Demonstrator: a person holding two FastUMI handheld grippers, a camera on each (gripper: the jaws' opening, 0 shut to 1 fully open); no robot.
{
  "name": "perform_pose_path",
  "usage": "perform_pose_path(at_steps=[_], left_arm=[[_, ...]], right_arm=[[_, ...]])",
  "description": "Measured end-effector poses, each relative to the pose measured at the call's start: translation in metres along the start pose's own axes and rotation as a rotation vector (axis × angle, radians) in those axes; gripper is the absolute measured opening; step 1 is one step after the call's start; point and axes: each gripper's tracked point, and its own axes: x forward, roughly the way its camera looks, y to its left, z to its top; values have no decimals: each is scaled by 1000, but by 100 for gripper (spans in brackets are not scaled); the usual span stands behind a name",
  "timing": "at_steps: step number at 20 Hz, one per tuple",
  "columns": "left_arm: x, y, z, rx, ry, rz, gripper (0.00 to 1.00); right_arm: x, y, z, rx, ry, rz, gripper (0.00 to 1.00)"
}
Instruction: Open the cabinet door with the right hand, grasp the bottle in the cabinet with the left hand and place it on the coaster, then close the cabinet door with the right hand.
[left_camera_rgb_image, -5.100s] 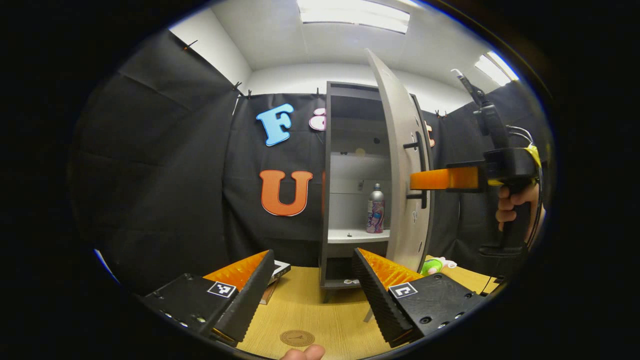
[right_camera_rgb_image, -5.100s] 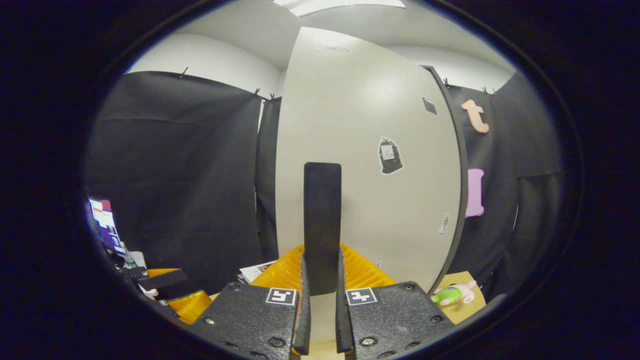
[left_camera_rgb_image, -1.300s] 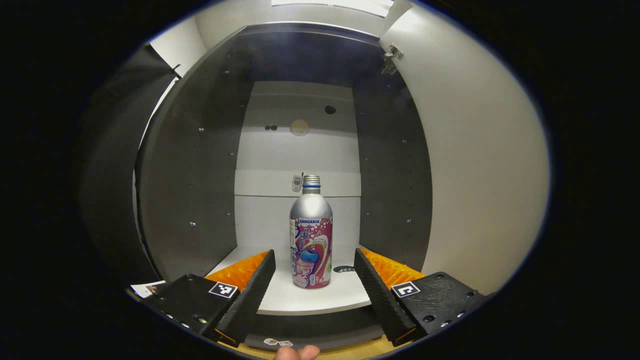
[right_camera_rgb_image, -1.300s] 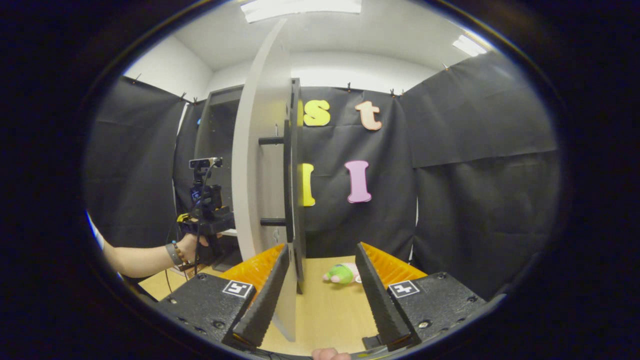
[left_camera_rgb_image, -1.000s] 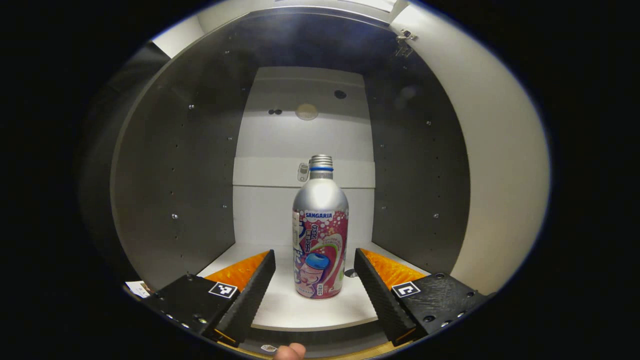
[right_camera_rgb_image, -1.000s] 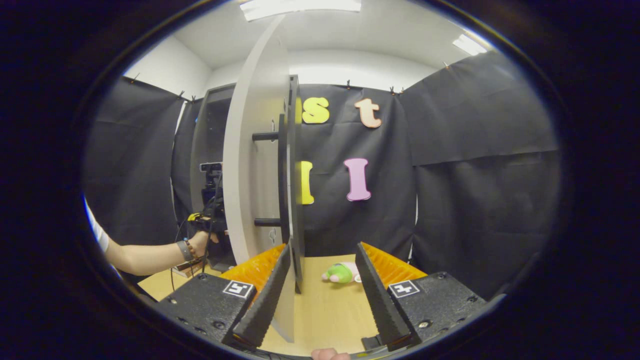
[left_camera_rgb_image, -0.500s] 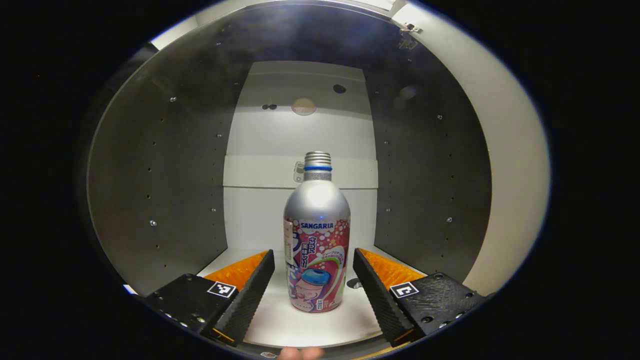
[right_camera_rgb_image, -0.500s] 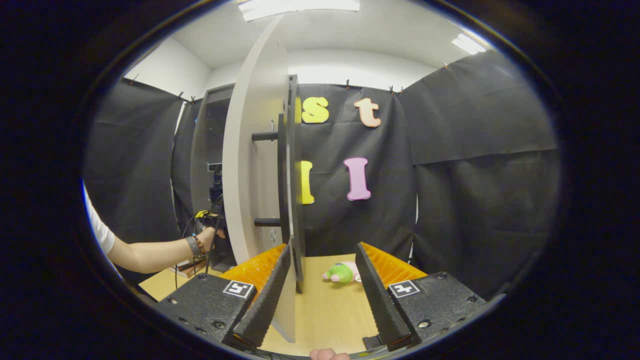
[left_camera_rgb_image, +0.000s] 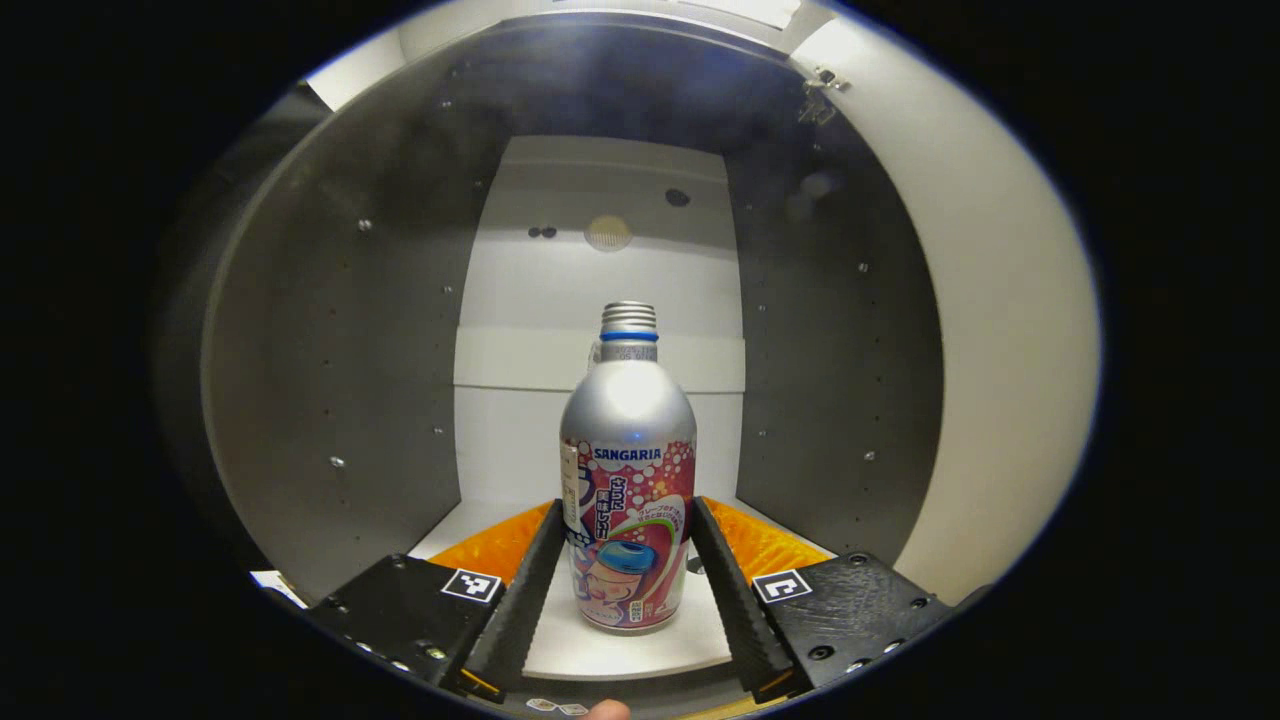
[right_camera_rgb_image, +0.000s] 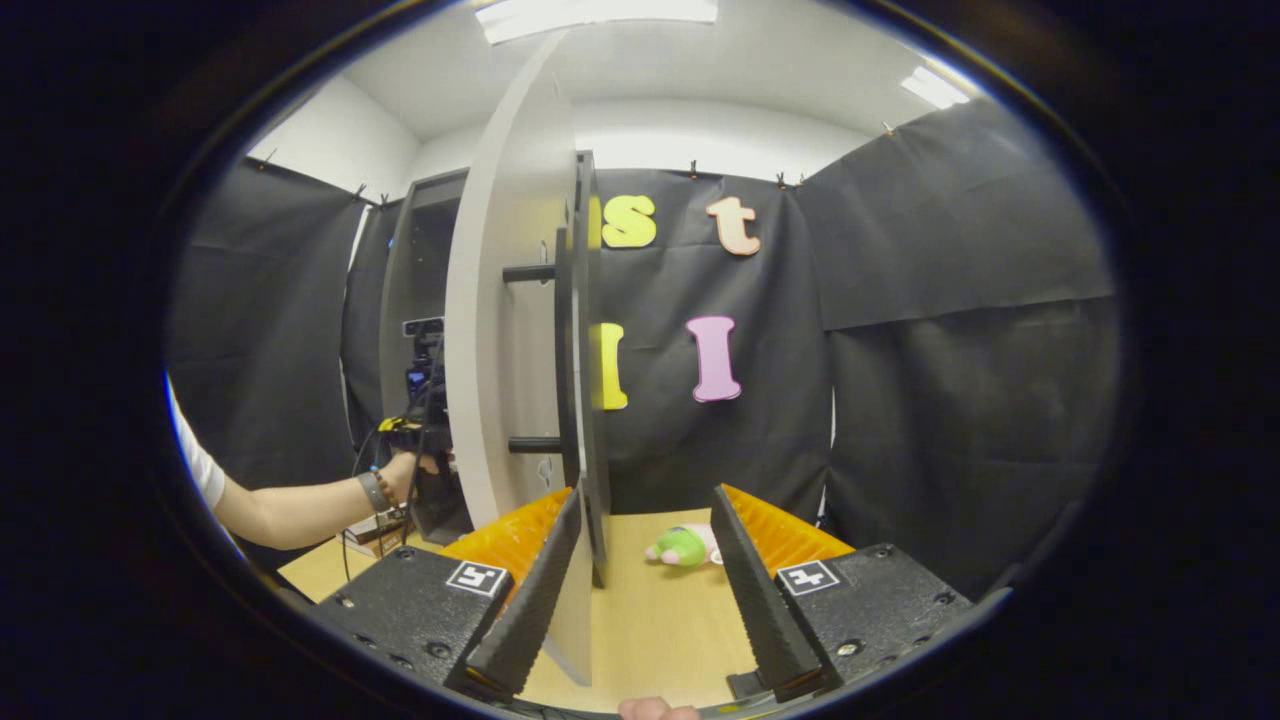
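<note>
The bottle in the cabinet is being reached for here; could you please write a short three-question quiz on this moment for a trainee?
1. True or false: the bottle lies on its side on the cabinet shelf.
2. Multiple choice: in the left gripper view, how does the left gripper stand to the bottle? A) well short of it B) one finger on each side of its lower body C) above its cap
3. Fill in: the right gripper is ____, with the edge of the cabinet door just beside its left finger and a green plush toy on the table beyond.

Key: 1 false, it stands upright; 2 B; 3 open.
</note>
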Motion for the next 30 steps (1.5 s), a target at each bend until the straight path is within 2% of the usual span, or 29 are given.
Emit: perform_pose_path(at_steps=[5, 10, 13, 17, 20, 25, 30], left_arm=[[-74, 14, 23, 32, -67, 0, 76], [-160, 45, 6, 51, -65, 37, 76], [-210, 75, -31, 84, -22, 115, 76], [-278, 125, -133, 91, 109, 257, 76], [-313, 147, -191, 107, 158, 339, 76], [-336, 166, -261, 72, 261, 429, 76], [-334, 184, -279, 67, 274, 470, 76]], right_arm=[[0, 0, -1, 8, -15, 2, 83], [1, 12, 2, -2, -31, 54, 84], [1, 17, 6, -25, -47, 69, 84], [0, 16, 9, -9, -71, 74, 84], [-3, 14, 10, -4, -58, 62, 84], [-9, 22, 19, -17, -50, 52, 82], [-16, 26, 17, -42, -23, 29, 84]])
